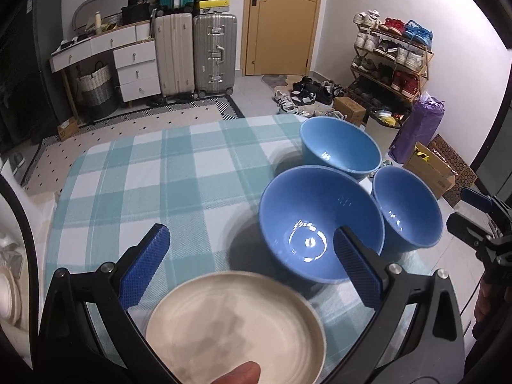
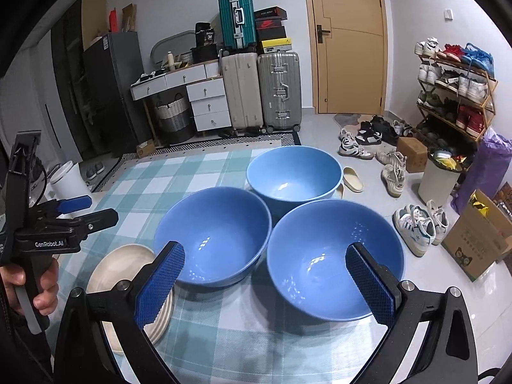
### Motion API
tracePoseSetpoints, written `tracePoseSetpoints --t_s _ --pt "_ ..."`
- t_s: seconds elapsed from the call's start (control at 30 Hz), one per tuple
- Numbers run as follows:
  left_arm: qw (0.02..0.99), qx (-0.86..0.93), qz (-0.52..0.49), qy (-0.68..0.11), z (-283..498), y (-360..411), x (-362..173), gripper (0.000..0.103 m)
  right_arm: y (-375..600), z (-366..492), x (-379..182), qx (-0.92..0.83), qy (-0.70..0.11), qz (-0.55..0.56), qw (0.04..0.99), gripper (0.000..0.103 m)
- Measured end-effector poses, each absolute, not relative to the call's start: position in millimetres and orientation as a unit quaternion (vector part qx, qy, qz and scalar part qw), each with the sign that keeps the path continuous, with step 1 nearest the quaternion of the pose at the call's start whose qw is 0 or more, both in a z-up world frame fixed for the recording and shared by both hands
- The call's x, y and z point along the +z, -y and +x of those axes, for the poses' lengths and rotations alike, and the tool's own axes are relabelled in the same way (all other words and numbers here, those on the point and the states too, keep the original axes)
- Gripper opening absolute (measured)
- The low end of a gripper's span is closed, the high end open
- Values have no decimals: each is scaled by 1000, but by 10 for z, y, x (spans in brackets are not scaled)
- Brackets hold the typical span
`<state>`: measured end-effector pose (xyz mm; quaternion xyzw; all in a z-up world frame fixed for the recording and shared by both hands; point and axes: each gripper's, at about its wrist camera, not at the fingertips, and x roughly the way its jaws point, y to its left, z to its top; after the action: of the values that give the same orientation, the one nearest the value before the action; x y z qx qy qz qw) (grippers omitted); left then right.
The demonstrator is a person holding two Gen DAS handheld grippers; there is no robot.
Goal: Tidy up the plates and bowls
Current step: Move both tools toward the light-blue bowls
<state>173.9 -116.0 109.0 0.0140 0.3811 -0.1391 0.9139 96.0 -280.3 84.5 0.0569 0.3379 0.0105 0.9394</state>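
Blue bowls (image 2: pixel 211 240) cluster beside the cream plate (image 1: pixel 236 326); left gripper (image 1: pixel 252 256) and right gripper (image 2: pixel 265 268) fingers spread, gripping nothing.

Checked teal-and-white tablecloth (image 2: pixel 204 345) covers the table. Beyond it at 12 o'clock: patterned rug (image 2: pixel 224 145), beige suitcase (image 2: pixel 241 91) just beside silver suitcase (image 2: pixel 280 89), teal suitcase (image 2: pixel 235 19) stacked on top. White drawer unit (image 2: pixel 209 105) and woven basket (image 2: pixel 172 115) at 11 o'clock. Yellow door (image 2: pixel 348 38) at 1 o'clock. Shoe rack (image 2: pixel 460 96) at 2 o'clock; loose shoes (image 2: pixel 416 227) and cardboard box (image 2: pixel 480 243) at 3 o'clock.
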Motion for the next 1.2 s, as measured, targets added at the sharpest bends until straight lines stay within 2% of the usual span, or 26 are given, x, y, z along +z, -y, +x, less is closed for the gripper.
tracePoseSetpoints --t_s 0.63,1.2 --pt "906 -177 37 -384 2507 1880 1157 102 3204 1414 901 -28 -344 46 937 102" --pt "893 -167 62 -413 3118 2320 817 102 3619 2050 698 -27 -372 63 926 102"
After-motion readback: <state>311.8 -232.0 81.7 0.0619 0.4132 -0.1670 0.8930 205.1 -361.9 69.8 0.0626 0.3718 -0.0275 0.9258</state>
